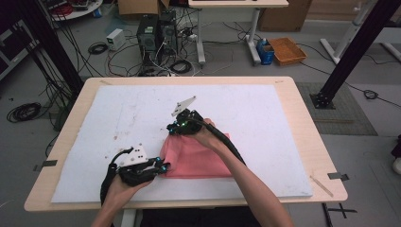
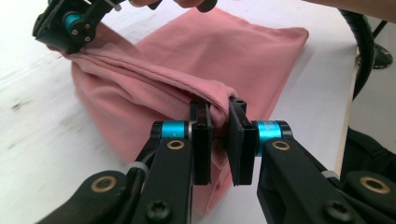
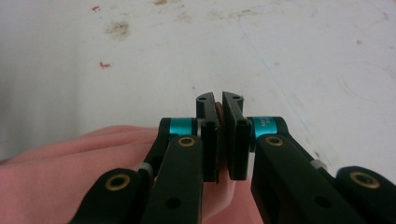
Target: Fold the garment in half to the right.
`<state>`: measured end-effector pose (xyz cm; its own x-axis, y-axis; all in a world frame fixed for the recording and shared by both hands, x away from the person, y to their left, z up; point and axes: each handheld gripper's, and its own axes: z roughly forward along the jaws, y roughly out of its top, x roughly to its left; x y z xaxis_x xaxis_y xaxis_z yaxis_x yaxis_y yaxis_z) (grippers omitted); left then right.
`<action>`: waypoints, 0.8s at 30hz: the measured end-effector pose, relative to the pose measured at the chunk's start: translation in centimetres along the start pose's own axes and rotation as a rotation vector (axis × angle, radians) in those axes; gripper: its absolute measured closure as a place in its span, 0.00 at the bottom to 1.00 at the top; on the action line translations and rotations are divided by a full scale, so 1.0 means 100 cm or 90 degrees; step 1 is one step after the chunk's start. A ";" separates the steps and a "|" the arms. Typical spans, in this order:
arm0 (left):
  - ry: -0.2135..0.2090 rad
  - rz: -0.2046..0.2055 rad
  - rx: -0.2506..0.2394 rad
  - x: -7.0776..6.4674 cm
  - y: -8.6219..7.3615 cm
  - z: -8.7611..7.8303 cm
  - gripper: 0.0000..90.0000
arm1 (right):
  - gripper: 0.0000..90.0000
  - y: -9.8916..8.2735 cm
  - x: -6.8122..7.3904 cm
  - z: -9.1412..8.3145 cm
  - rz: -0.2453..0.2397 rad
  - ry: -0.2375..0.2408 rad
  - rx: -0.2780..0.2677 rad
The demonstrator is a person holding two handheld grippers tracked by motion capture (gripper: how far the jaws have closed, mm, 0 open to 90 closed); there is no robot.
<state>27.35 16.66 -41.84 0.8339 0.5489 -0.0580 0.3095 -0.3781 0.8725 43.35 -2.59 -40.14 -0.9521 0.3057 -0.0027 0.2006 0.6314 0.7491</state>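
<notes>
A pink cloth (image 1: pixel 198 158) lies folded on the white mat, its left edge lifted. My left gripper (image 1: pixel 163 168) is shut on the near left corner of that edge. In the left gripper view the pink cloth (image 2: pixel 196 60) bunches between my left gripper (image 2: pixel 219 114) and its black pads. My right gripper (image 1: pixel 174 128) is shut on the far left corner of the cloth. In the right gripper view my right gripper (image 3: pixel 219 105) pinches a thin fold, and the pink cloth (image 3: pixel 70 172) hangs below the jaws. The right gripper (image 2: pixel 70 28) also shows far off in the left gripper view.
A white mat (image 1: pixel 142 113) covers most of the wooden table (image 1: pixel 293 90). It carries brown stains and red specks (image 3: pixel 105 64). Computers (image 1: pixel 156 33), cables and an orange crate (image 1: pixel 287 49) stand on the floor beyond the table.
</notes>
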 end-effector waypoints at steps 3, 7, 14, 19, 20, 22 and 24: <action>0.000 0.001 -0.001 -0.004 0.003 0.012 0.90 | 0.96 -0.008 -0.005 -0.007 -0.001 -0.013 0.001; -0.012 0.000 -0.003 -0.010 0.008 0.029 0.90 | 0.96 -0.017 -0.008 -0.017 0.007 -0.021 0.003; -0.035 0.010 0.011 -0.022 0.017 0.057 0.90 | 0.96 -0.033 -0.013 -0.034 0.005 -0.039 0.002; -0.043 0.023 0.018 -0.030 0.023 0.072 0.90 | 0.96 -0.045 -0.016 -0.048 0.006 -0.057 -0.002; -0.046 0.024 0.018 -0.031 0.024 0.075 0.90 | 0.96 -0.049 -0.016 -0.050 0.006 -0.060 -0.005; -0.048 0.023 0.022 -0.033 0.026 0.080 0.90 | 0.96 -0.055 -0.017 -0.054 0.012 -0.066 -0.005; -0.051 0.024 0.025 -0.036 0.028 0.085 0.90 | 0.96 -0.060 -0.019 -0.056 0.015 -0.067 -0.004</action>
<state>29.15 7.29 -43.33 0.8786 0.4730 -0.0657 0.2941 -0.4275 0.8548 42.68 -10.92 -40.90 -0.9177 0.3934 -0.0547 0.2203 0.6188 0.7540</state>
